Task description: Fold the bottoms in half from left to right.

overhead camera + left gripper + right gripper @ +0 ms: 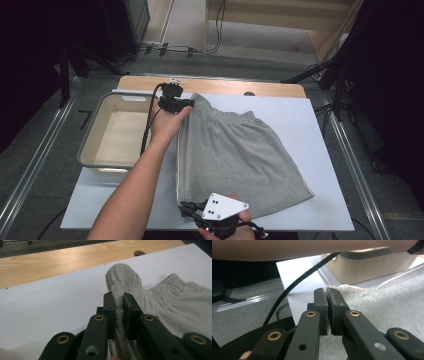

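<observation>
- The grey shorts [240, 157] lie flat on the white board [320, 130], waistband towards the far edge and hem towards the person, so their long axis runs from far to near
- The left gripper [176, 104] sits at the far left corner of the garment; in the left gripper view its jaws are closed down onto a ridge of ribbed waistband [125, 282], with cloth pinched between the pads
- The right gripper [192, 209] sits at the near left corner; in the right gripper view its jaws are pressed together on the thin hem edge [329, 290], with fabric caught between them
- Both holds are thus on the same left side edge of the shorts, one far and one near, and the body of the cloth spreads away to the right of both
- My judgement is that the coming move is a fold or a drag across to the right, where the board is bare beyond the cloth
- The beige tub [117, 132] stands just left of the left hand [167, 125], so room on that side is tight
- The wooden tabletop [62, 257] lies beyond the board's far edge, near the waistband corner, so little margin remains for pushing away
</observation>
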The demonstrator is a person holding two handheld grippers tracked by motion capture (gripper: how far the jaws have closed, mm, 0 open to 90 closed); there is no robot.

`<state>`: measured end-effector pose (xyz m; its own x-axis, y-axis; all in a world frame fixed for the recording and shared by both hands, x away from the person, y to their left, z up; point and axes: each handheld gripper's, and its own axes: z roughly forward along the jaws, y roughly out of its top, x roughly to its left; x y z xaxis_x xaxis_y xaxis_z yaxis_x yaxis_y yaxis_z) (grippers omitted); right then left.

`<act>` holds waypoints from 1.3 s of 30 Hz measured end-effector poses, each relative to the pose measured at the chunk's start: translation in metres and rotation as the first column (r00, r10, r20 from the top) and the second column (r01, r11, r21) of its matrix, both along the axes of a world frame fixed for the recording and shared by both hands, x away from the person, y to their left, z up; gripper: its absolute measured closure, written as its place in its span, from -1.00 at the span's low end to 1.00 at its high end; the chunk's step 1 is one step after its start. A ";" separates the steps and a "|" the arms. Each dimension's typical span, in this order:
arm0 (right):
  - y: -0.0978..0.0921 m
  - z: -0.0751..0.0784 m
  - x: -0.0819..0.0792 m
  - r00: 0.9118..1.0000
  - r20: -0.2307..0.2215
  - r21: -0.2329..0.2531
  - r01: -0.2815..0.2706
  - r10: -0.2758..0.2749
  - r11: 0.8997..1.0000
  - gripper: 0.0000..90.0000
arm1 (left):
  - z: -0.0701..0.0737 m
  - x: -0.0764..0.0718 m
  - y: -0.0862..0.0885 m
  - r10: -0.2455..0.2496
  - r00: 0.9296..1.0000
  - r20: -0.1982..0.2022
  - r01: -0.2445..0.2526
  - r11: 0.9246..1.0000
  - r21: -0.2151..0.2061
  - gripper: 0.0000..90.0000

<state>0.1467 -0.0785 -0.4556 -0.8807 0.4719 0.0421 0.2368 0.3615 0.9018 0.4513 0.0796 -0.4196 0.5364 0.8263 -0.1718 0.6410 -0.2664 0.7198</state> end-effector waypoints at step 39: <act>-0.184 0.000 -0.025 0.933 -0.006 0.065 0.359 -0.360 0.931 0.88 | 0.001 -0.005 -0.085 -0.021 0.999 0.047 0.023 0.999 -0.043 0.83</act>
<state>0.1220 -0.2623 -0.4553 -0.6529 0.7535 0.0777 0.3347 0.1949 0.9220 0.4460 -0.0058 -0.4183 0.5629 0.8063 -0.1818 0.6010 -0.2483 0.7597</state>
